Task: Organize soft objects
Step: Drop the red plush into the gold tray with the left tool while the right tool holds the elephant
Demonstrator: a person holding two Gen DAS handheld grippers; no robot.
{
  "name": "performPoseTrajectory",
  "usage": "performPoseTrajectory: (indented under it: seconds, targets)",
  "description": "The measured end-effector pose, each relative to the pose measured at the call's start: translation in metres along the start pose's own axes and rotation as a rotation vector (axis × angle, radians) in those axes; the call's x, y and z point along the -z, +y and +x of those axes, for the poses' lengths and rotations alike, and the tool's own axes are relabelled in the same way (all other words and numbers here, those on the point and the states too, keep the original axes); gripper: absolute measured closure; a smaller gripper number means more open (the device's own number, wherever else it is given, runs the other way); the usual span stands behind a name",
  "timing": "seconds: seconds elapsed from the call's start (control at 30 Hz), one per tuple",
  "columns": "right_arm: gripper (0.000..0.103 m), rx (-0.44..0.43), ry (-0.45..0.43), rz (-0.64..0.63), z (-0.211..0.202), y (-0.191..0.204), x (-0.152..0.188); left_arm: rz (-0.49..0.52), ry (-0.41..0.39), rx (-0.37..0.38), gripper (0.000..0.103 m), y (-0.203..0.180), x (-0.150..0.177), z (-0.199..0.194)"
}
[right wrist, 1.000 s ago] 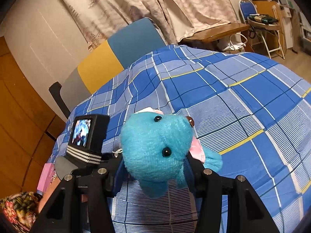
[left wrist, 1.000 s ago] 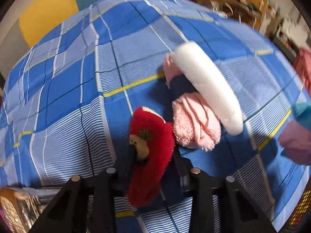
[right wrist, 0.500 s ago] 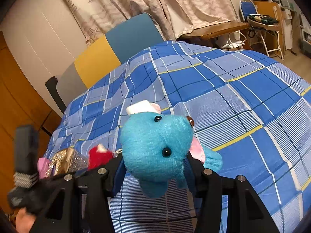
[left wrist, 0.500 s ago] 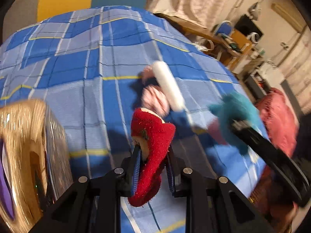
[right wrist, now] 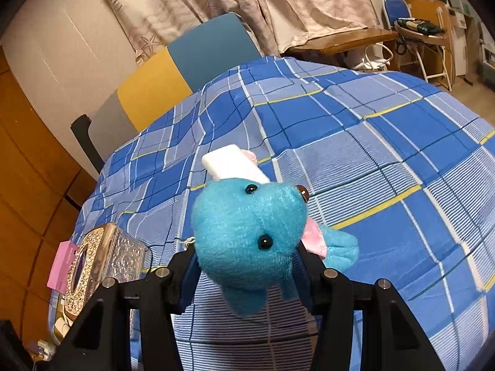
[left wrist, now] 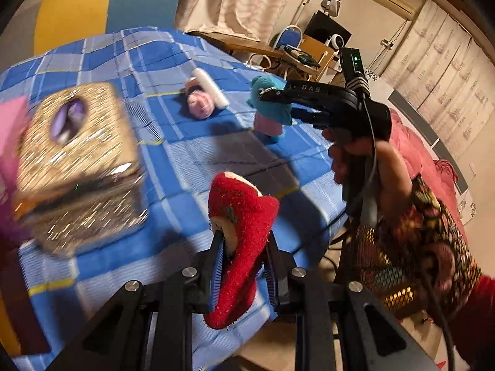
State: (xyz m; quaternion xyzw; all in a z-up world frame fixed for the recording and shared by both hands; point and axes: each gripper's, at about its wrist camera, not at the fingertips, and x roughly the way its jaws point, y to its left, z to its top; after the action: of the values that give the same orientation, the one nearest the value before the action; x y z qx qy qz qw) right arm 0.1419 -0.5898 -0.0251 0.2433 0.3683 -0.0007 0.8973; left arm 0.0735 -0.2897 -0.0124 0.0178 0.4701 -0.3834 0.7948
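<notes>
My left gripper [left wrist: 243,249] is shut on a red plush toy [left wrist: 239,235] and holds it above the near edge of the blue checked cloth [left wrist: 185,151]. My right gripper [right wrist: 247,259] is shut on a blue plush animal [right wrist: 250,235]; it also shows in the left wrist view [left wrist: 272,105], held over the cloth. A pink plush with a white roll [left wrist: 204,99] lies farther back on the cloth; the white roll [right wrist: 232,162] peeks out behind the blue plush in the right wrist view.
A glittery gold box [left wrist: 77,160] stands on the cloth at the left, also in the right wrist view [right wrist: 96,266], with a pink card [right wrist: 62,262] beside it. A yellow and blue chair [right wrist: 173,74] stands behind the table. A desk and folding chair [right wrist: 411,27] stand at the far right.
My left gripper has lifted the red plush off the cloth and pulled back and left, away from the pink plush, so the gold box came into view. The right gripper has held nearly still.
</notes>
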Motion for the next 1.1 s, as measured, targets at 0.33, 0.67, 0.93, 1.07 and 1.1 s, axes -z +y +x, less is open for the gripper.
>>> performPoseTrajectory:
  seconds: [0.33, 0.67, 0.93, 1.07, 1.1]
  targets:
    - [0.050, 0.012, 0.008, -0.045, 0.002, 0.009, 0.006, -0.055, -0.156, -0.092, 0.080, 0.041, 0.027, -0.080]
    - [0.050, 0.010, -0.053, -0.095, -0.009, 0.015, 0.007, -0.313, -0.253, -0.228, 0.080, 0.138, 0.045, -0.133]
    - [0.050, -0.003, -0.121, -0.116, -0.022, 0.023, 0.016, -0.434, -0.174, -0.282, 0.080, 0.221, 0.041, -0.120]
    - [0.050, -0.022, -0.145, -0.062, -0.032, 0.021, 0.021, -0.450, -0.118, -0.308, 0.080, 0.247, 0.034, -0.103]
    - [0.050, -0.022, -0.150, -0.057, -0.036, 0.021, 0.022, -0.462, -0.110, -0.313, 0.080, 0.253, 0.034, -0.100]
